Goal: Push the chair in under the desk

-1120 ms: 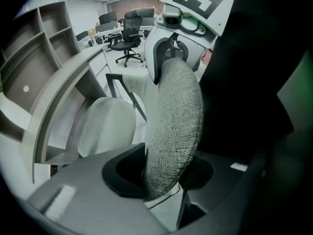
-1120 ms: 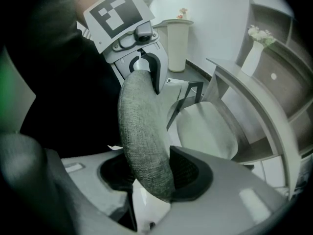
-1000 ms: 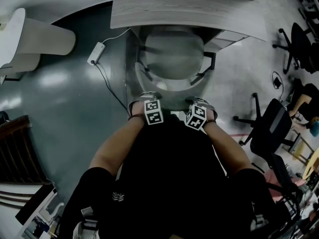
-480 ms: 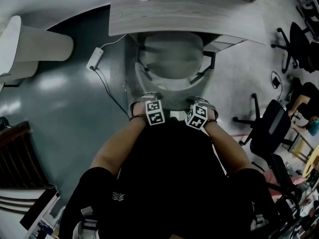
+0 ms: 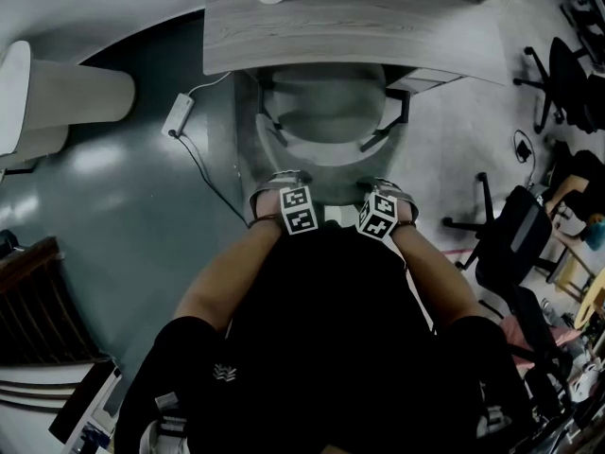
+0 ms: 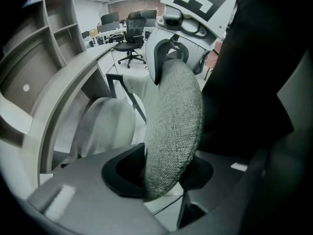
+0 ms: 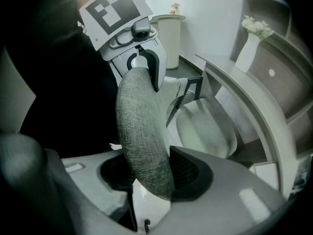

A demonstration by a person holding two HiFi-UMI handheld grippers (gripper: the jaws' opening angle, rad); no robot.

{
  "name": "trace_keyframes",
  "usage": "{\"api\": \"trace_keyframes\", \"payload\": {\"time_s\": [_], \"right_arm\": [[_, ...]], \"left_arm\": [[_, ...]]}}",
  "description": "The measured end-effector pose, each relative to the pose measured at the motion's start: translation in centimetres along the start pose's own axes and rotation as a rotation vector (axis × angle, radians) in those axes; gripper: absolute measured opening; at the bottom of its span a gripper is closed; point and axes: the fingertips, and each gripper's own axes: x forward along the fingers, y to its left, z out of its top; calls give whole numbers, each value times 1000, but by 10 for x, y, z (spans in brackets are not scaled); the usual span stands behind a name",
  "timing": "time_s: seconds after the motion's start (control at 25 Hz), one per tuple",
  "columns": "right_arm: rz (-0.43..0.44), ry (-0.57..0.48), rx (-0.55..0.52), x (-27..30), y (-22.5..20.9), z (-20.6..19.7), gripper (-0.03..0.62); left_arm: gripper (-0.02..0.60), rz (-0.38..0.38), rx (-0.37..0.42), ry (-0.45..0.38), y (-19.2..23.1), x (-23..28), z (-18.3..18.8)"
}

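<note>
Head view, looking steeply down: the chair point(image 5: 326, 121) stands square to the bench point(image 5: 359, 22). The front of its pale seat is just under the bench edge and its back is toward the person. The fabric backrest point(image 6: 173, 116) is the part being handled. The left hand-held gripper point(image 6: 164, 173) has its jaws clamped across the backrest's top rim, and the right hand-held gripper point(image 7: 146, 173) is clamped on the same rim a little way along (each one shows in the other's view).

To push well, I'd judge, both should press forward evenly and level, so the chair rolls straight rather than swivelling. The right armrest point(image 5: 399, 116) looks near the bench's side unit point(image 5: 430, 76), so a slight bias away from it may help. A white power strip point(image 5: 180, 114) and its cable lie on the floor point(image 5: 113, 206) left of the chair, near the wheels' likely path.
</note>
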Motion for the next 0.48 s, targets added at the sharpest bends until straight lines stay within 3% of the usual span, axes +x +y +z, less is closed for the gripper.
{"api": "trace_keyframes", "payload": {"time_s": [0.48], "right_arm": [[-17, 28, 36, 8, -35, 18, 169]], "left_arm": [[169, -12, 28, -1, 40, -1, -9]]}}
